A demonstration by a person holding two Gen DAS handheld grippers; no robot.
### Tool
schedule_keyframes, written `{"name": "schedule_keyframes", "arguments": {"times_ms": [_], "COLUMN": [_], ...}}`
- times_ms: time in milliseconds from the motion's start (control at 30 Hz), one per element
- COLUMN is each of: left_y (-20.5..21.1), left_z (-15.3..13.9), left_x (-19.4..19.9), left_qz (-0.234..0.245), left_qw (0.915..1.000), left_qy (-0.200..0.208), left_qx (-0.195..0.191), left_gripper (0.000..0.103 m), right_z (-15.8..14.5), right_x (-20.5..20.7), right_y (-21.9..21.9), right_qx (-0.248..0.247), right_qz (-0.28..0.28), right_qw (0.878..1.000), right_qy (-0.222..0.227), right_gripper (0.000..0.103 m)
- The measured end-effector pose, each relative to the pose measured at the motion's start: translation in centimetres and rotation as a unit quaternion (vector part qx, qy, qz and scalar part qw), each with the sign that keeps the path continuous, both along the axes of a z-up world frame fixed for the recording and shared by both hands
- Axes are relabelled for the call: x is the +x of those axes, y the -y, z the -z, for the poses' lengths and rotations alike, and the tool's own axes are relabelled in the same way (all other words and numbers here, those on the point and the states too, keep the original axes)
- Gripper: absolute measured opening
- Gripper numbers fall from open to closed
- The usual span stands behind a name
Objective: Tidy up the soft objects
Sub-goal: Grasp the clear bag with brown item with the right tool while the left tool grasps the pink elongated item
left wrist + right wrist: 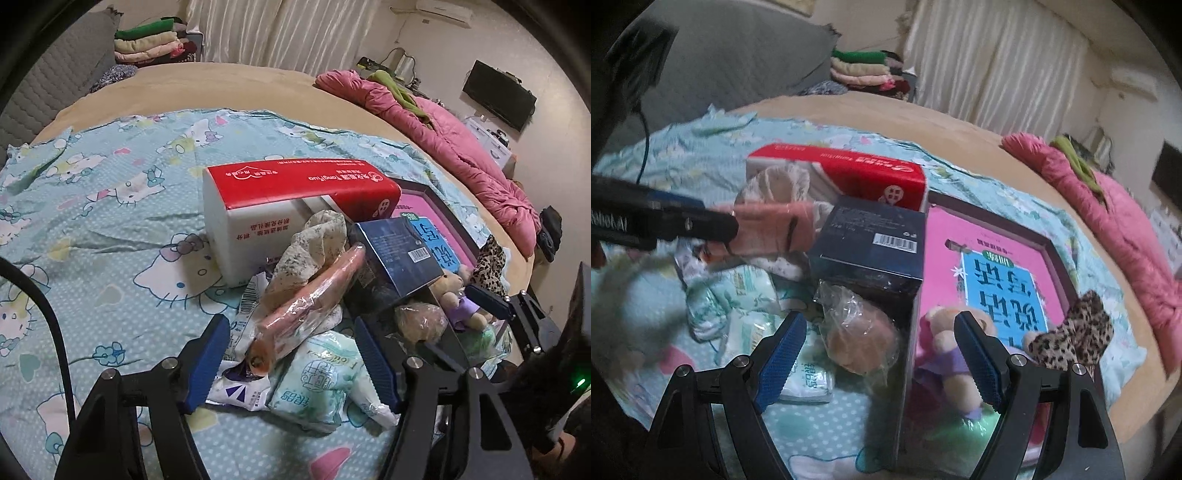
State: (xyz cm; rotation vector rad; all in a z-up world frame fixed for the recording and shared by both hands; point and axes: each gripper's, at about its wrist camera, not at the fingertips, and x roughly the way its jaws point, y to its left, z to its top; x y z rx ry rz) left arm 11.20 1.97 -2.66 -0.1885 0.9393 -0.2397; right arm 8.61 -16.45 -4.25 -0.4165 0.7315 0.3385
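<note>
Left wrist view: the left tongs are spread wide, pinching nothing, low over a heap of soft goods on the bed sheet. Between the two blue pads lies a pink roll in clear wrap, running from near left to far right, its near end just above a white-green tissue pack. A crumpled floral cloth sits just beyond the roll, touching it. Behind the heap stands a red and white tissue box. To the right a dark blue box tilts against the heap, and past it is a tray with a pink and blue book inside. A teddy and a bagged bun lie near right, by the right tongs' blue tip. A pink quilt lies along the far right of the bed.

Right wrist view: the right tongs are also spread and hold nothing. Between the pads are the bun, outside the tray wall, and the teddy, inside the tray. A leopard cloth rests in the tray to the right. The blue box stands just beyond the bun, the red box farther off. At left the other tongs reach in beside the pink roll; motion blur hides whether they touch it. Tissue packs lie near left.
</note>
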Motion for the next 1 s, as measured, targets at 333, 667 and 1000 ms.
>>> {"name": "schedule_keyframes", "arguments": {"times_ms": [333,667,1000], "left_y": [-0.7,0.2,0.8], "left_z": [0.3,0.3,0.7], "left_x": [0.5,0.6,0.7], "left_qz": [0.009,0.025,0.033], "left_qw": [0.9997,0.9995,0.9992], "left_qy": [0.005,0.017,0.021], "left_qx": [-0.022,-0.01,-0.005], "left_gripper": [0.06,0.05,0.029], "right_z": [2.1,4.0,2.8], "right_x": [0.2,0.6,2.5], "right_y": [-1.9,-2.1,0.5], "right_qx": [-0.099,-0.115,0.009], "right_qz": [-0.036,-0.063,-0.038], "right_qw": [0.994,0.991,0.998], "right_qy": [0.029,0.017,-0.044], "right_gripper": [0.071,0.046,0.042]}}
